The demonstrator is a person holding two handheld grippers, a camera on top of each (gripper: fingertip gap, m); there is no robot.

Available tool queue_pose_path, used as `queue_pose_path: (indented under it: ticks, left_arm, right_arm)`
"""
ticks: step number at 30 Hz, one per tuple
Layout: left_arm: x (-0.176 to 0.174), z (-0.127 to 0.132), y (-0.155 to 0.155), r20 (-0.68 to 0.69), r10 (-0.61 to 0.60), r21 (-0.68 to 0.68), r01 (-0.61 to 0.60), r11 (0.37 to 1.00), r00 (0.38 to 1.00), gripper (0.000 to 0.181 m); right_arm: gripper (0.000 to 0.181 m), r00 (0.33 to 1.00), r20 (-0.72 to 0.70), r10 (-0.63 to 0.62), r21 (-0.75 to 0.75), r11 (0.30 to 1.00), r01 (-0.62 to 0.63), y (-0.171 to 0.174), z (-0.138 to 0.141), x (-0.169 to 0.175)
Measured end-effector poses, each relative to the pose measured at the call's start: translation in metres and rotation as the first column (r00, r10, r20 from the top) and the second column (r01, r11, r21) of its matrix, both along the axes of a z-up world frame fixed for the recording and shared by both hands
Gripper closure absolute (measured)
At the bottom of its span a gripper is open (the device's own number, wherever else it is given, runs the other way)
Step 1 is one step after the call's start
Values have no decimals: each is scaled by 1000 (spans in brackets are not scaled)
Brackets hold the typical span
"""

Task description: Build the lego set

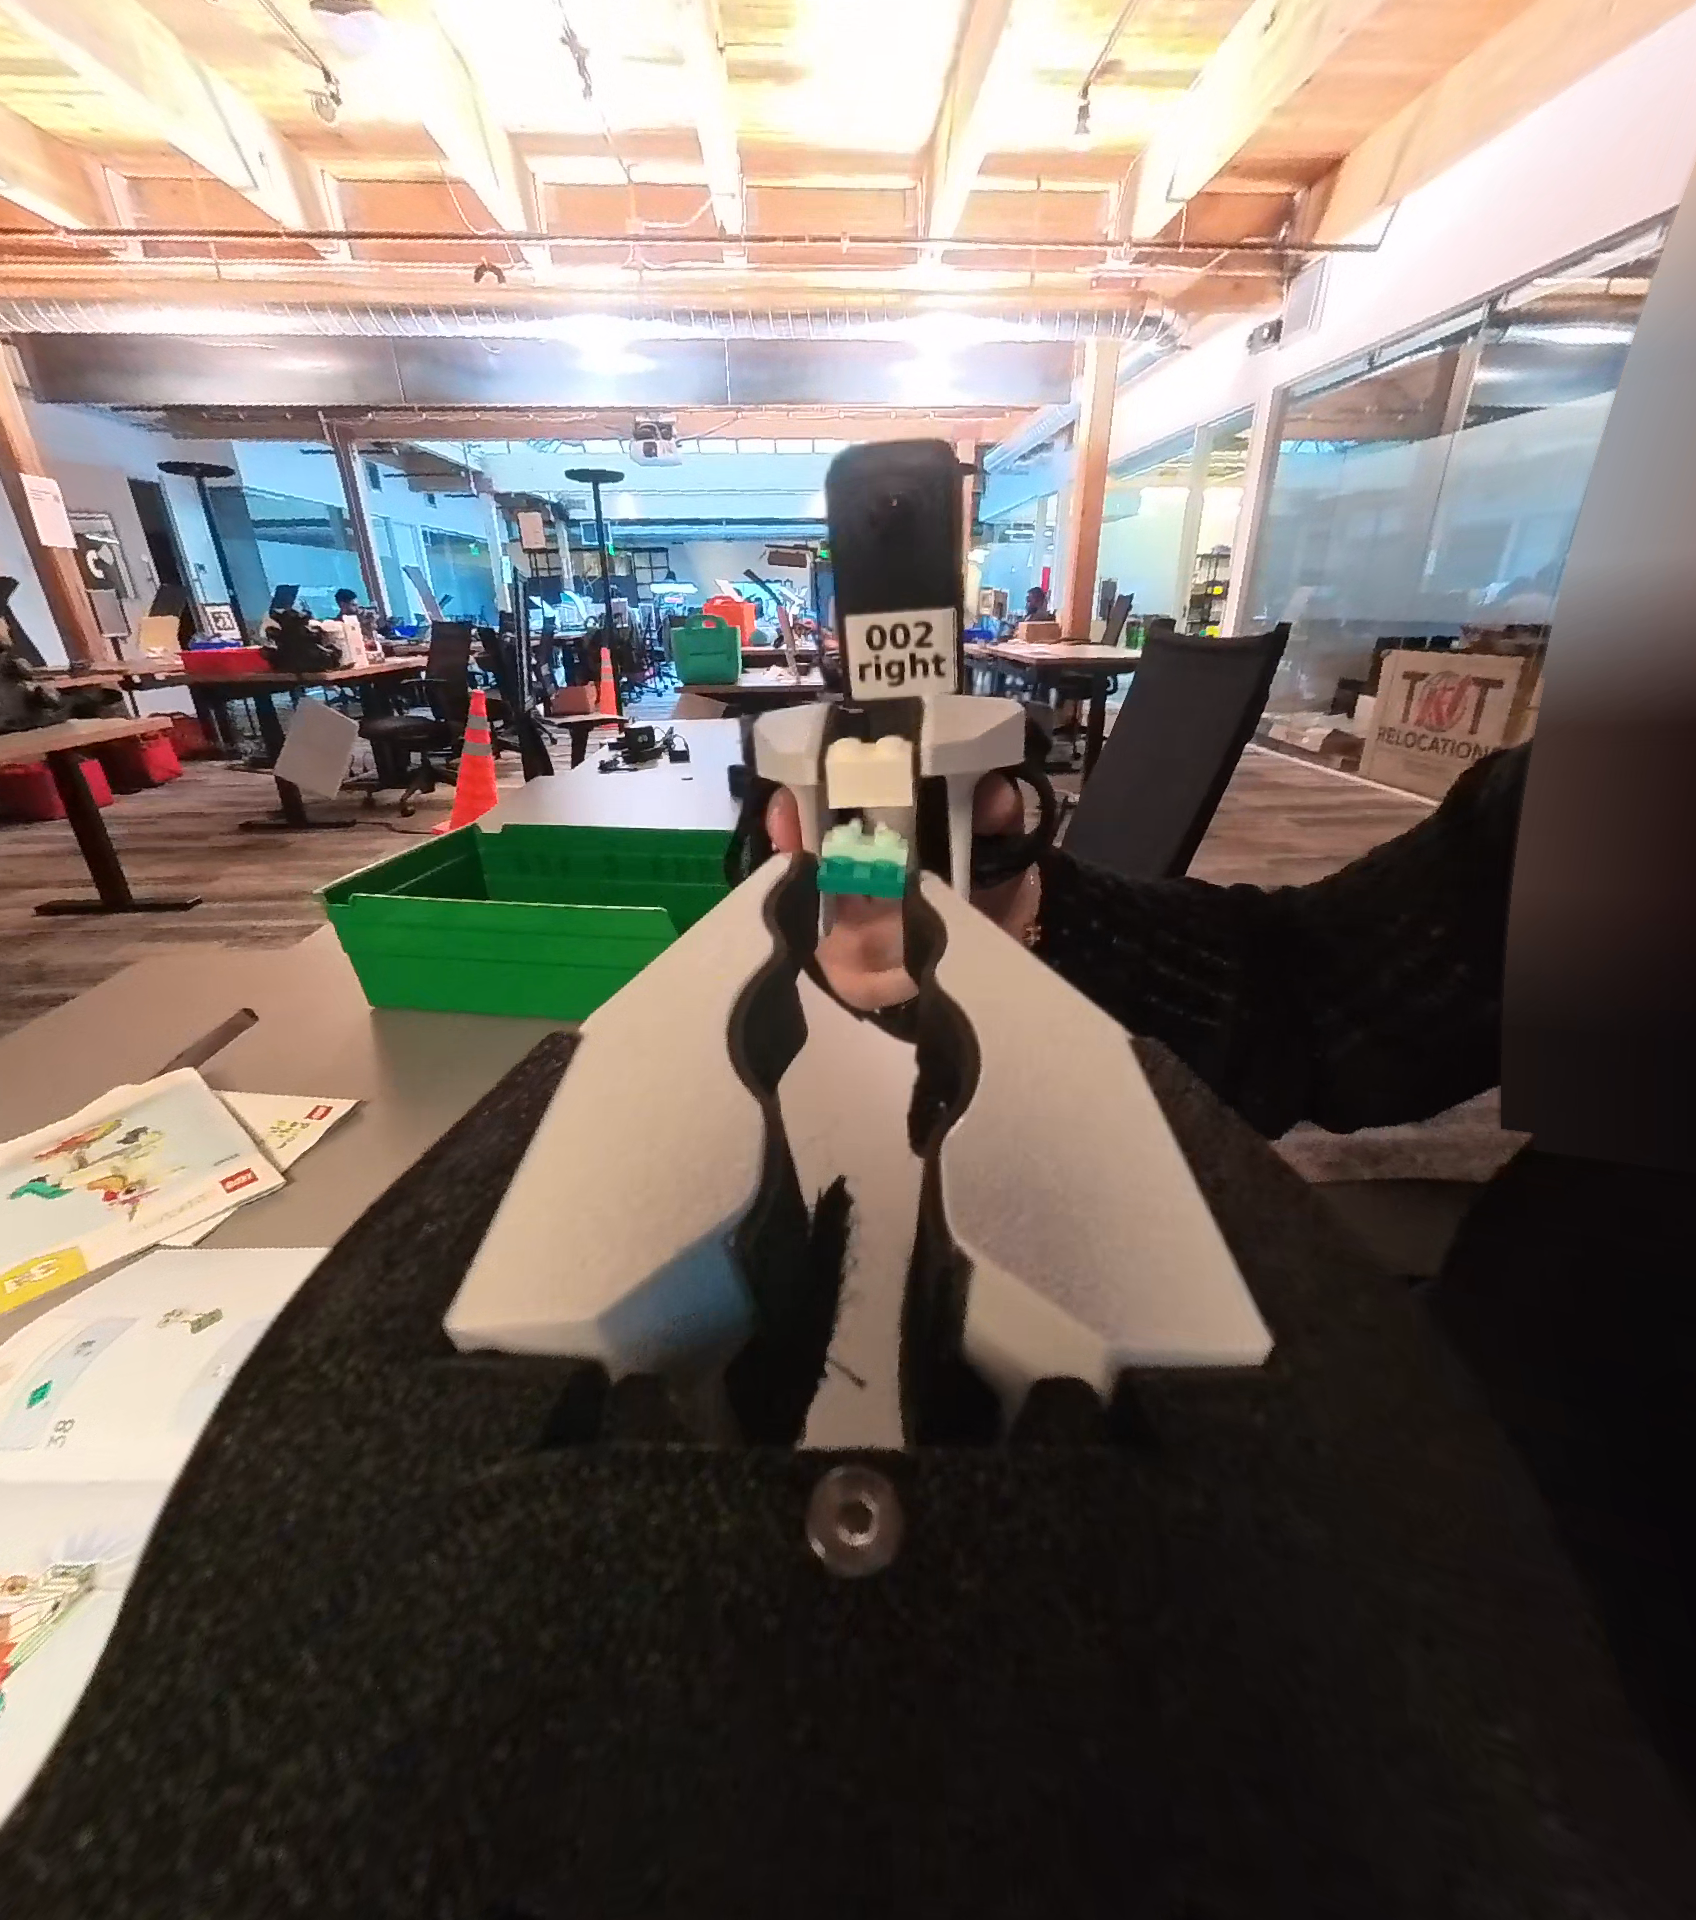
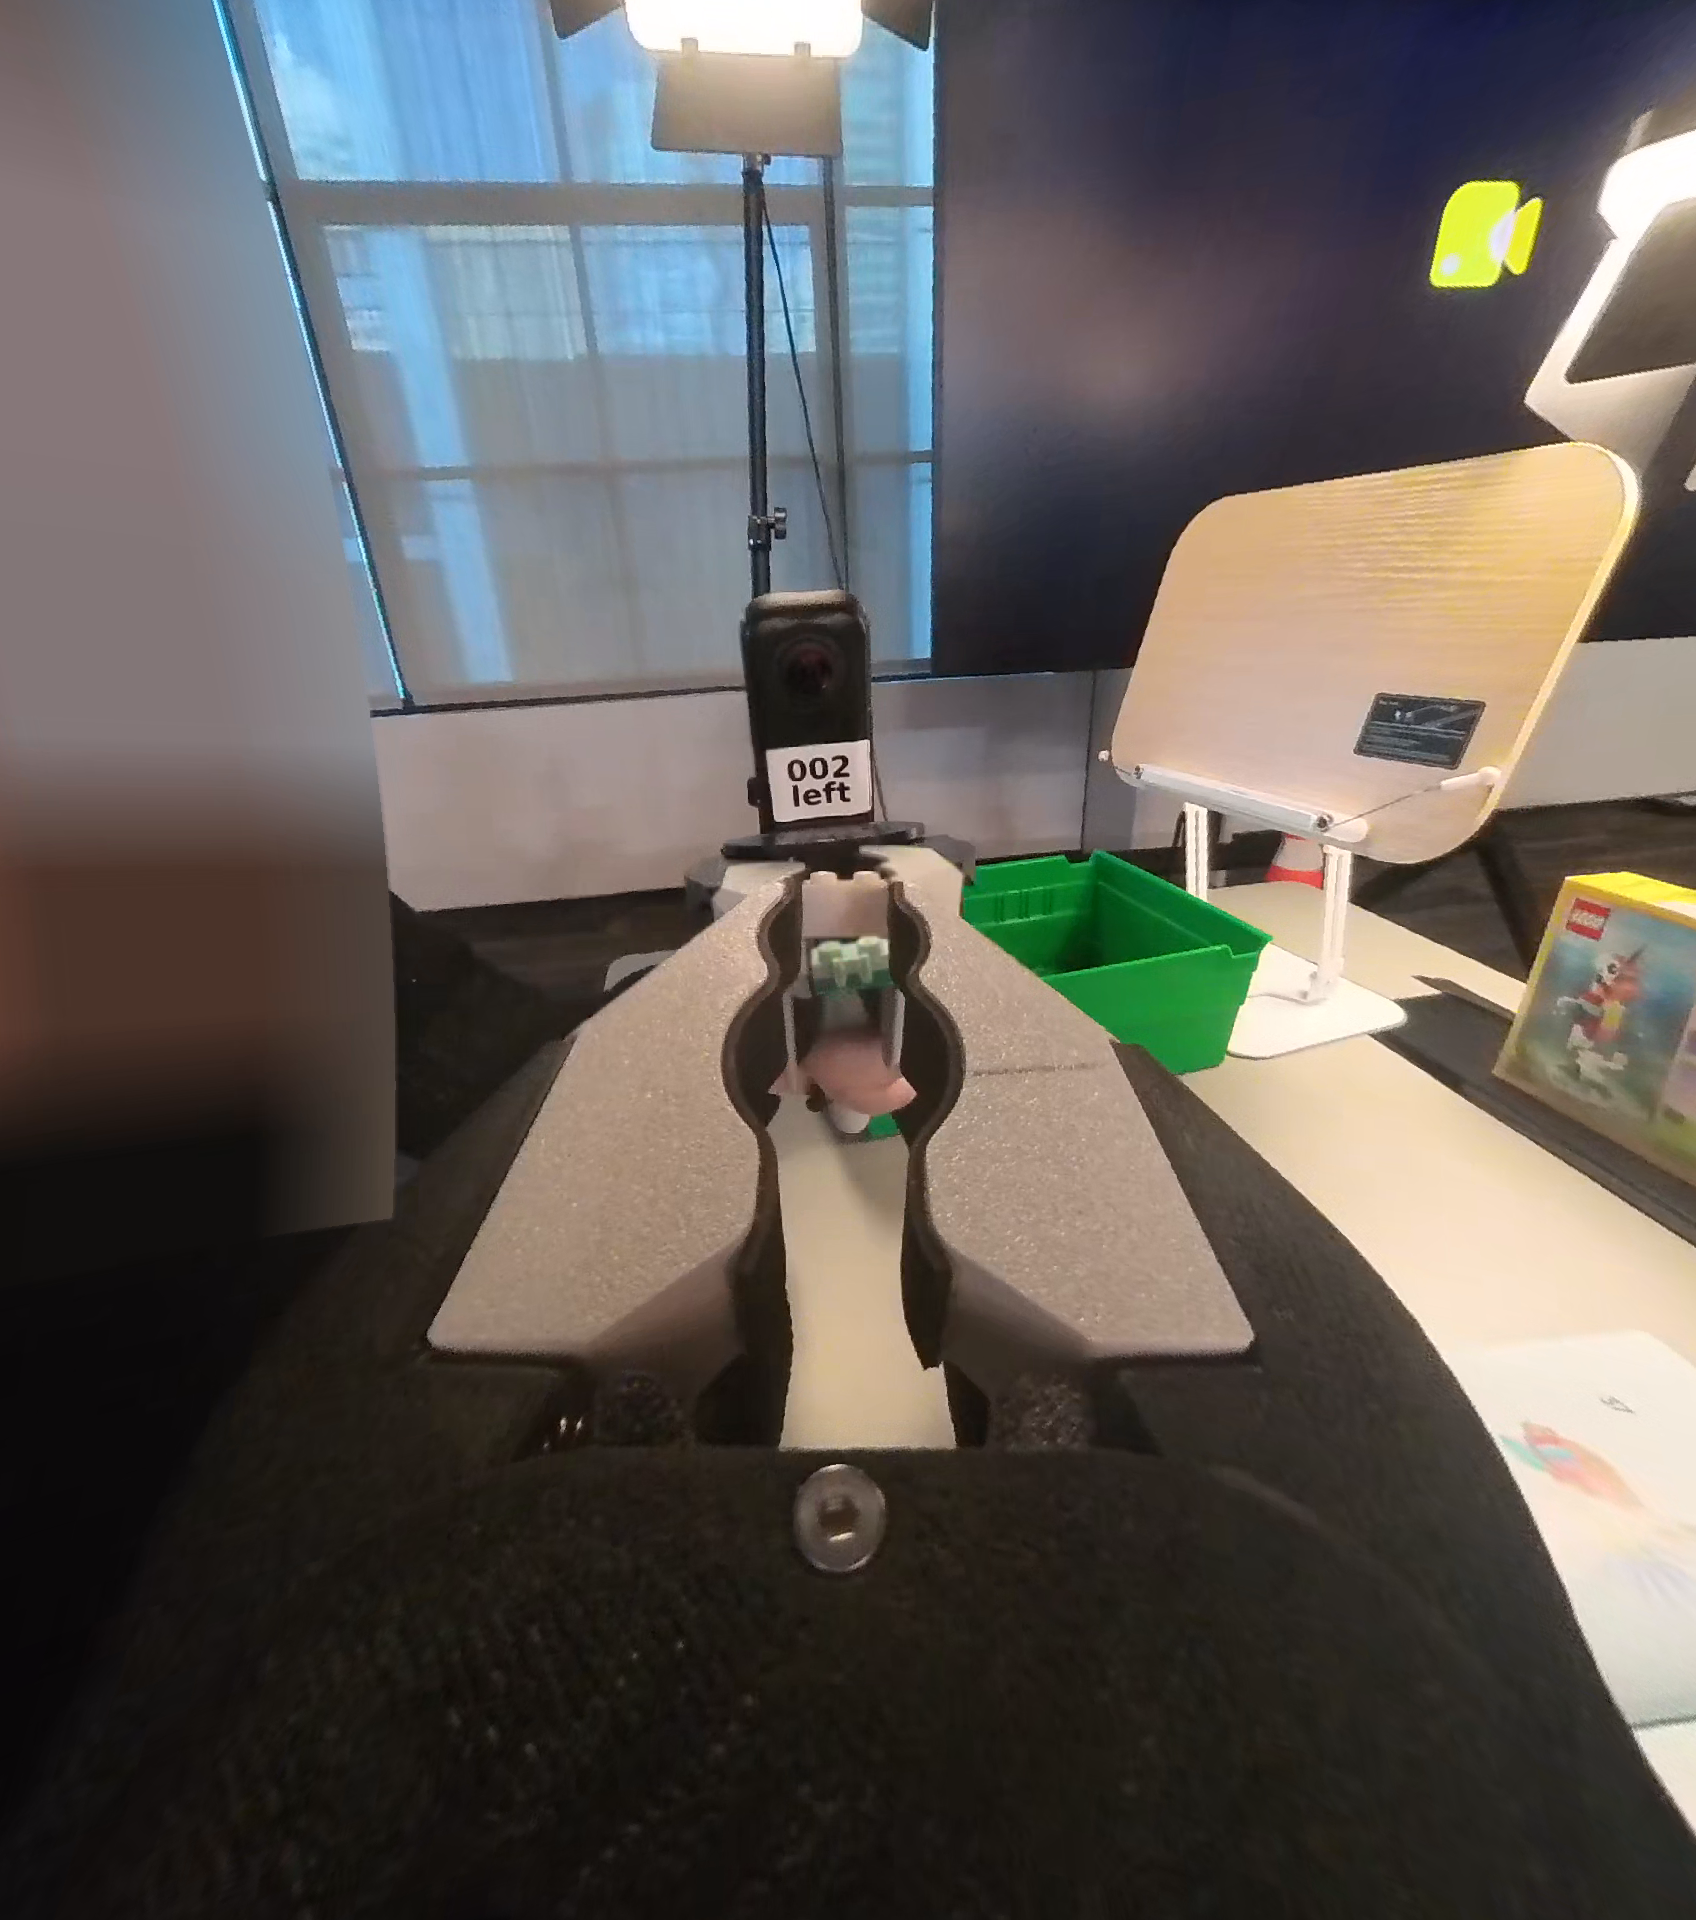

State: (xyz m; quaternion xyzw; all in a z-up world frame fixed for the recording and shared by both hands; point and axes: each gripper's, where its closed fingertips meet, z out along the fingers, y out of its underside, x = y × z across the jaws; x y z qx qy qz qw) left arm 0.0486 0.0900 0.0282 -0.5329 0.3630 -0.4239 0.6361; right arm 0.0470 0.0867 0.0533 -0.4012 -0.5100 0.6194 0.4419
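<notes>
My left gripper (image 1: 859, 883) is shut on a small green brick stack (image 1: 865, 862) with a pale green piece on top and a pink part below it. My right gripper (image 1: 870, 795) faces it tip to tip, shut on a white brick (image 1: 870, 774) held just above the green stack. In the right wrist view the white brick (image 2: 849, 899) sits at my right gripper's tips (image 2: 849, 909), with the green stack (image 2: 849, 961) right under it. Both are held up above the table.
A green bin (image 1: 501, 935) stands on the grey table (image 1: 324, 1039), also in the right wrist view (image 2: 1135, 966). Instruction booklets (image 1: 106, 1184) lie at the left. A set box (image 2: 1675, 1029) and a tilted book stand (image 2: 1374, 665) stand at the right. Left and right tips are no more than a few centimetres apart.
</notes>
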Motion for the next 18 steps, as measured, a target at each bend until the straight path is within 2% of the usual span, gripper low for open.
queue_pose_path:
  ticks: [18]
  left_arm:
    - [2,1,-3,16,-25,-11,26,1000,1000,168]
  right_arm:
    - [167,1000,-20,4,40,999,-3,-4,-7,-4]
